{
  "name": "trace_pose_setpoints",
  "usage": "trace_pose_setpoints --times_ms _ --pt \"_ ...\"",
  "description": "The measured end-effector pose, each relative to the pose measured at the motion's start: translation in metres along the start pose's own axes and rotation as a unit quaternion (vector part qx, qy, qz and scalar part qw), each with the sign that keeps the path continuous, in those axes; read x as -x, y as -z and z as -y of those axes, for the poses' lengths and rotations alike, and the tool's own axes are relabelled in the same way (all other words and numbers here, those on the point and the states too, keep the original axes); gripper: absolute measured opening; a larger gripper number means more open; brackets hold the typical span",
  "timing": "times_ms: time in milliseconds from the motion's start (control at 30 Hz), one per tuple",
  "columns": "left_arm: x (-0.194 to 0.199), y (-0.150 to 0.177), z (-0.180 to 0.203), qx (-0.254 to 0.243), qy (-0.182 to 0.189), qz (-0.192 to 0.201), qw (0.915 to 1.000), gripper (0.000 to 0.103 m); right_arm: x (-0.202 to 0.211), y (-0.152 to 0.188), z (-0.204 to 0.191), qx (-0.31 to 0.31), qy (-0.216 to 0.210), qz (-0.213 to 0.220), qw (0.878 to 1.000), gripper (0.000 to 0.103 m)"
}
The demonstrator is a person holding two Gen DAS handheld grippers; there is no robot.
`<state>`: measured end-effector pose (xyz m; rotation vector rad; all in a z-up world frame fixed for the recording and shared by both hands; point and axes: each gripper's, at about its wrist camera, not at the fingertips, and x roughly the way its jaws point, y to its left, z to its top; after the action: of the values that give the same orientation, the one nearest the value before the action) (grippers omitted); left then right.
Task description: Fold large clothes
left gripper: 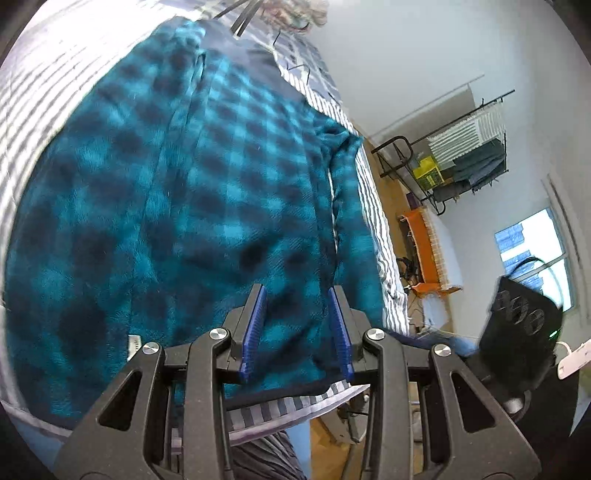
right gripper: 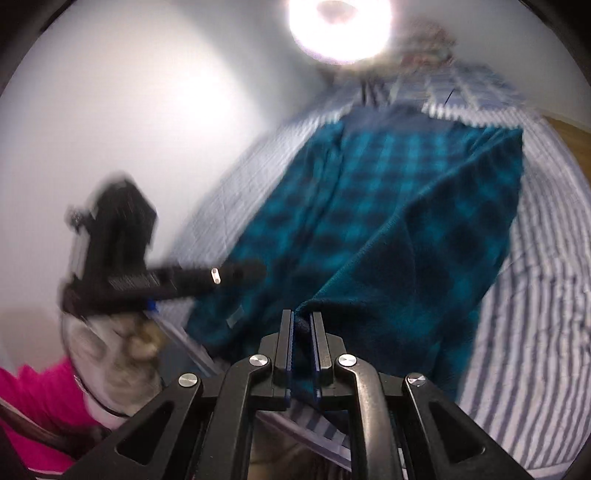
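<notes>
A teal and black checked fleece garment (left gripper: 207, 192) lies spread flat on a grey-and-white striped bed cover (left gripper: 40, 110). My left gripper (left gripper: 296, 290) hovers over its near hem with the blue pads (left gripper: 255, 332) apart and no cloth between them. The right wrist view is blurred. It shows the same garment (right gripper: 399, 206), whose near right part is folded over and drawn toward me. My right gripper (right gripper: 301, 315) is shut on a bunched edge of that fold. My left gripper (right gripper: 236, 275) shows there as a black blur at the left, just off the garment's edge.
The striped cover (right gripper: 535, 314) reaches past the garment on both sides. A drying rack (left gripper: 465, 147) with towels, an orange frame (left gripper: 424, 243) and a window (left gripper: 532, 251) stand right of the bed over wooden floor. A ceiling lamp (right gripper: 340, 29) glares. A pink sleeve (right gripper: 33, 398) shows low left.
</notes>
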<state>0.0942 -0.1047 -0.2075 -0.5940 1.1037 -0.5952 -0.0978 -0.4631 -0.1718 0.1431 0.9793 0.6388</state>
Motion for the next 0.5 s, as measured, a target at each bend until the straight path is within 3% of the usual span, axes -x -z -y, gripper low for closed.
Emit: trace_pose_setpoints --times_ms 67,133,233,367,500 --pt "-0.011 -0.001 -0.004 0.006 0.002 -0.009 0.9999 0.035 -0.012 0.008 0.002 0.000 -0.004 -0.022 1.000 0.009" --pt "-0.027 -0.005 -0.006 0.004 0.003 -0.023 0.9997 0.043 -0.012 0.008 0.008 0.001 -0.009 -0.032 0.999 0.014" --pt "-0.044 -0.006 -0.007 -0.001 -0.007 -0.035 0.9994 0.045 0.004 0.004 0.018 0.001 -0.011 -0.021 1.000 0.034" --pt "-0.059 -0.008 -0.009 0.008 0.004 -0.051 0.9986 0.046 0.032 -0.011 0.042 -0.014 -0.002 0.011 1.000 0.037" --pt "-0.070 -0.008 -0.013 0.018 -0.003 -0.064 0.9978 0.047 0.054 -0.038 0.072 -0.034 0.051 0.035 0.998 0.039"
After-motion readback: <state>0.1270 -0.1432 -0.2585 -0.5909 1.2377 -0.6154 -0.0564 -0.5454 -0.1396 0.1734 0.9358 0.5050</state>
